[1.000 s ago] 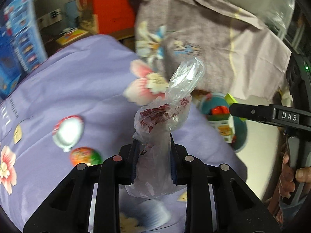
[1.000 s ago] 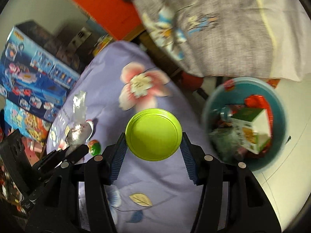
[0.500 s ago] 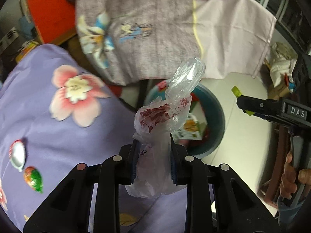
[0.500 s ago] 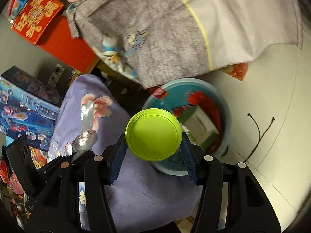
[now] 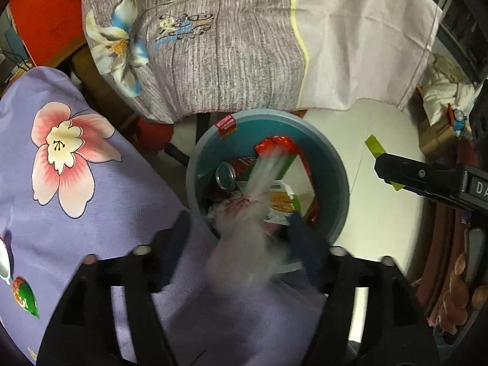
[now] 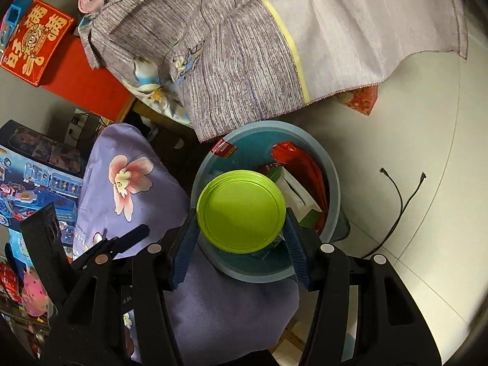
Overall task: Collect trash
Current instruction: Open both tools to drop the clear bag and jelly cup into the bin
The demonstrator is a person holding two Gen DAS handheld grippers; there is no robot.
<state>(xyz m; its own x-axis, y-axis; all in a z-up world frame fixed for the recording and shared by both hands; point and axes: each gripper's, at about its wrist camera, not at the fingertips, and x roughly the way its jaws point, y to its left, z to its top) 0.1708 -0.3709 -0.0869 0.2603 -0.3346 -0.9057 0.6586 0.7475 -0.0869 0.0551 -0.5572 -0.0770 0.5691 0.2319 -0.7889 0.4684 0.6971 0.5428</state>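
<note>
**Both tools over the teal basin, one spread, one pinching a lid**

The left wrist view shows what the right one hides: a clear plastic bag [image 5: 250, 231], smeared by blur, between the fingers of the left tool [image 5: 241, 231], whose blue pads stand wide apart on either side of it without pressing it. Whether the bag touches either pad cannot be told through the blur. It hangs over the near rim of the teal basin [image 5: 335, 177] on the floor. Inside the basin this view picks out a round metal can end [image 5: 225, 177], a red wrapper [image 5: 292, 149], a green-and-white carton [image 5: 283, 198] and a red label [image 5: 226, 125] stuck to the inner wall. On the purple flowered cloth [image 5: 91, 213] covering the worktop, at the left edge, lies a small orange-and-green wrapped item [image 5: 26, 296].

The right wrist view has the right tool [image 6: 241, 231] pinching a lime-green round lid [image 6: 241, 212] by its edges, held above the basin [image 6: 332, 183] and covering much of its contents; only the red wrapper [image 6: 302, 158], part of the carton [image 6: 297, 195] and the label [image 6: 224, 148] show past it. This view alone takes in a black cable [image 6: 399, 204] on the pale floor and toy boxes [image 6: 33, 180] at left. The left tool's black body [image 6: 100, 250] shows at lower left. A grey flowered sheet [image 6: 244, 55] hangs behind the basin in both views.
</note>
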